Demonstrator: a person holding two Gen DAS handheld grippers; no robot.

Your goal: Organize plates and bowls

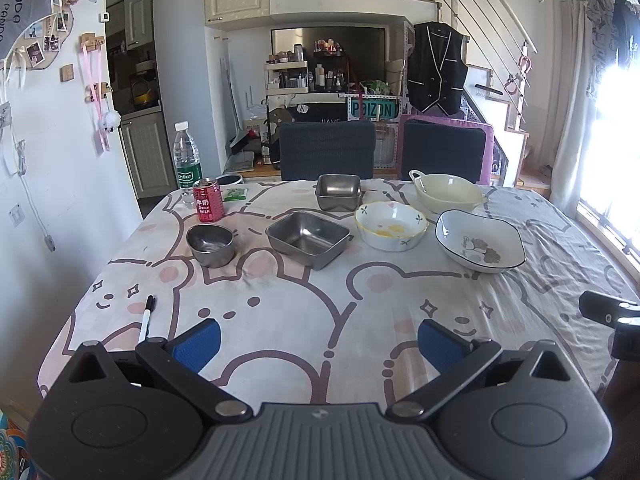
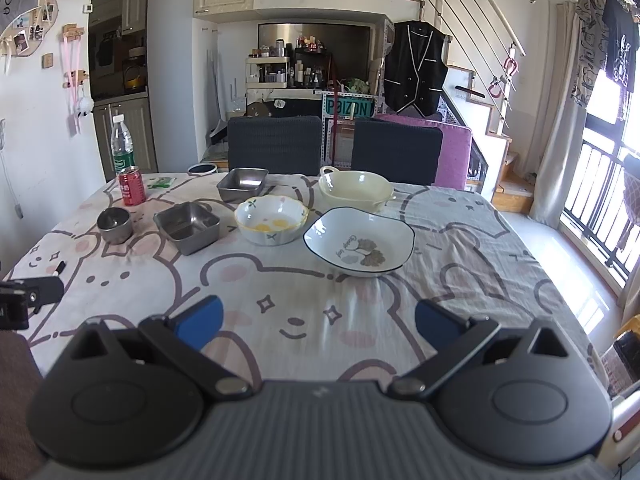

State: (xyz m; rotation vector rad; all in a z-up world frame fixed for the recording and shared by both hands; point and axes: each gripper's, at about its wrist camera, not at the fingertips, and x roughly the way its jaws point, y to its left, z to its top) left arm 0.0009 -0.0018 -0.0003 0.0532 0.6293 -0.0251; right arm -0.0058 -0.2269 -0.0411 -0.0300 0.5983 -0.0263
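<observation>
Steel and ceramic dishes sit unsorted, both claws wide open and empty.

Ahead of the left claw [image 1: 318, 344] lie a steel cup [image 1: 211, 245] and two steel trays [image 1: 307, 238] [image 1: 338, 192]; ahead of the right claw [image 2: 318, 326], a flowered plate [image 2: 360, 247], yellow-rimmed bowl [image 2: 271, 220] and cream bowl [image 2: 355, 191]. Nothing is stacked on the table [image 1: 360, 320]; by this view, the whole job remains.

Both wrist views: near table edge, facing across to the chairs [image 1: 400, 152]; shared mid-frame: the bowls [image 2: 272, 220]; right view set further right.
</observation>
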